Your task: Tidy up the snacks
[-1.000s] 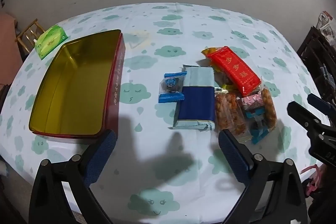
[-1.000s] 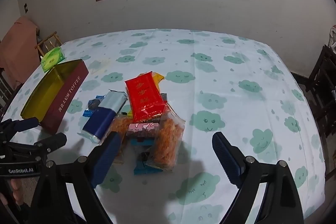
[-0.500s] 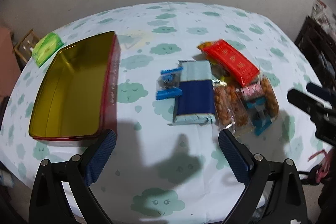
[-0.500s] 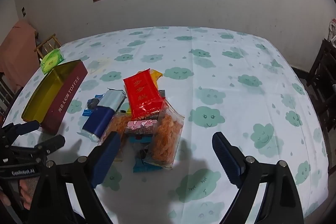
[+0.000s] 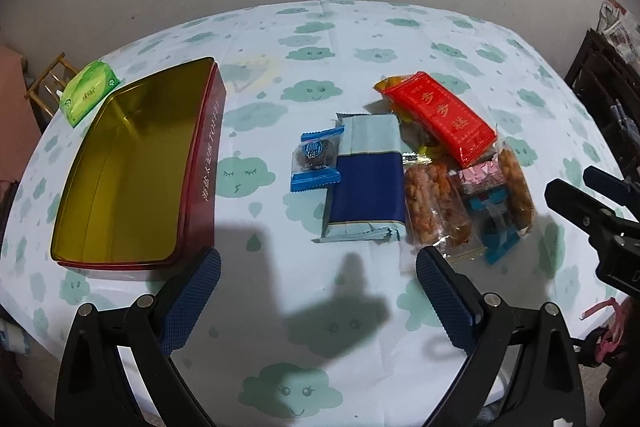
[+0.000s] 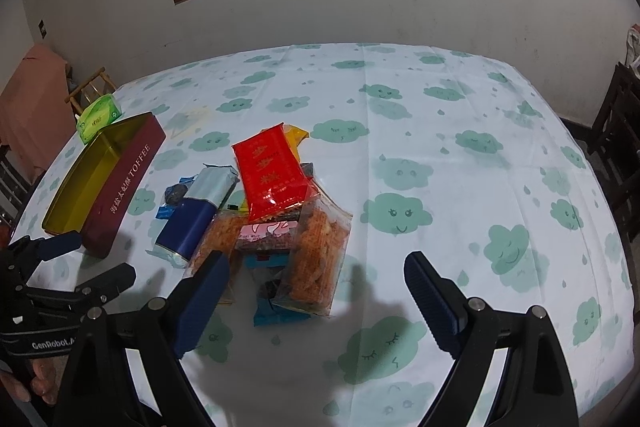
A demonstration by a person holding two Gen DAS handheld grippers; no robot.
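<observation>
A pile of snacks lies mid-table: a red packet, a blue-and-silver packet, a small blue-wrapped sweet, two clear bags of orange crackers and a pink packet. An open red toffee tin with a gold inside stands at the left, with nothing in it. My left gripper is open, hovering near the table's front edge before the blue packet. My right gripper is open, just in front of the cracker bags.
A green tissue pack sits beyond the tin near a wooden chair. Dark furniture stands at the right. The cloud-print tablecloth is bare on the right half.
Both grippers have drifted slightly; the left view has shifted so the tin and snacks sit a little differently in frame. Nothing was taken hold of and no snack moved.
</observation>
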